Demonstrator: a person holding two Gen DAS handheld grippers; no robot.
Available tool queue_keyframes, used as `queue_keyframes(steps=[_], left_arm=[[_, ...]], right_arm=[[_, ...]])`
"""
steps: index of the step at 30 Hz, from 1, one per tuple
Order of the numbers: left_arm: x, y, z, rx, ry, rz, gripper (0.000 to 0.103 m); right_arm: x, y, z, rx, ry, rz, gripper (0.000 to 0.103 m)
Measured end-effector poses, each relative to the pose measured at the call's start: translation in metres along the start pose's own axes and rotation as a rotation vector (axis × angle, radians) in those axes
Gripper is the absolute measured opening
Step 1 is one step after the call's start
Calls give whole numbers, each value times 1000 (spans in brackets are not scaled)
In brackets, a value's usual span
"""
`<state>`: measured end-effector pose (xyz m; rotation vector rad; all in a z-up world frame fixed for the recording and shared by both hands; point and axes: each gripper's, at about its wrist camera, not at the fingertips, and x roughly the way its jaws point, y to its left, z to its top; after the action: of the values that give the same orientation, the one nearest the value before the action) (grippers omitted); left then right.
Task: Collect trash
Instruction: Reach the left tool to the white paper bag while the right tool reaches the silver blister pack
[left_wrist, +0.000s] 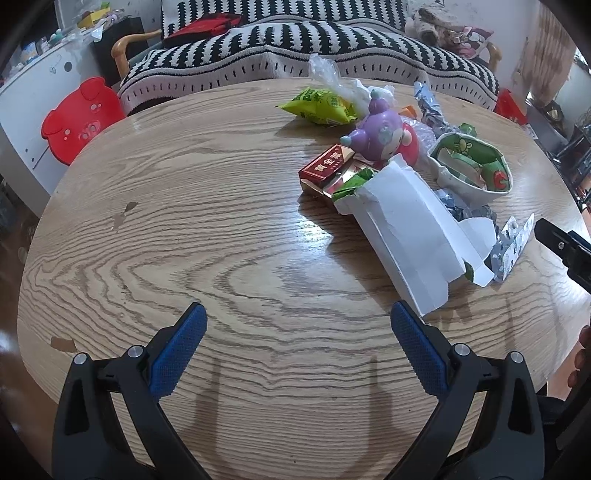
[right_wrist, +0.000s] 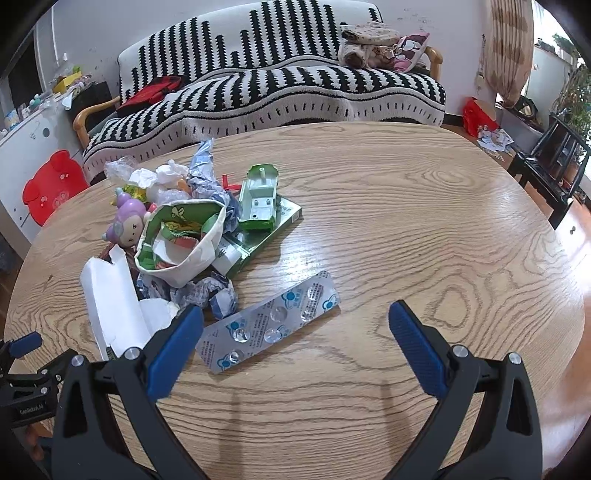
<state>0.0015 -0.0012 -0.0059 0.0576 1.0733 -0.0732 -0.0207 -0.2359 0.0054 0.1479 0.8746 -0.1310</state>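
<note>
Two hand-held grippers hover over a round wooden table (left_wrist: 184, 229) strewn with trash, a black-and-white striped sofa (right_wrist: 280, 85) behind it. We see the left gripper (left_wrist: 297, 336) with its blue-padded jaws spread wide and nothing between them, above bare wood near the table's front edge. The right gripper (right_wrist: 295, 332) is likewise spread wide and empty, its left finger (right_wrist: 173, 354) just beside the near end of a silver blister pack (right_wrist: 269, 321) lying flat on the wood.

The trash sits in one heap (all of it right of the left gripper's view). Nearest that gripper is a flattened white carton (left_wrist: 402, 232), its lower corner close to the right-hand finger (left_wrist: 417, 350). Behind it lie a red cigarette box (left_wrist: 325, 166), a yellow-green snack packet (left_wrist: 317, 105) and a crumpled clear plastic bag (left_wrist: 325, 72). A purple toy figure (left_wrist: 380, 129) stands among them, touching the red box as far as we can tell. A small white cloth pouch with a green printed lining (right_wrist: 181, 243) gapes open beside the toy, resting on crumpled silvery foil wrappers (right_wrist: 207, 295). Beyond the pouch, a green plastic tray piece (right_wrist: 258, 199) sits on a flat green box (right_wrist: 255, 236). A red pig-shaped stool (left_wrist: 79, 118) stands off the table at left.
</note>
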Motion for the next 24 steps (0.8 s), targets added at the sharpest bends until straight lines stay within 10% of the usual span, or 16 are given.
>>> queue_keyframes(steps=[24], left_arm=[[10,-40,37,-87,-2,-46,97]], right_arm=[[30,-3,12,260,143,-136,97]])
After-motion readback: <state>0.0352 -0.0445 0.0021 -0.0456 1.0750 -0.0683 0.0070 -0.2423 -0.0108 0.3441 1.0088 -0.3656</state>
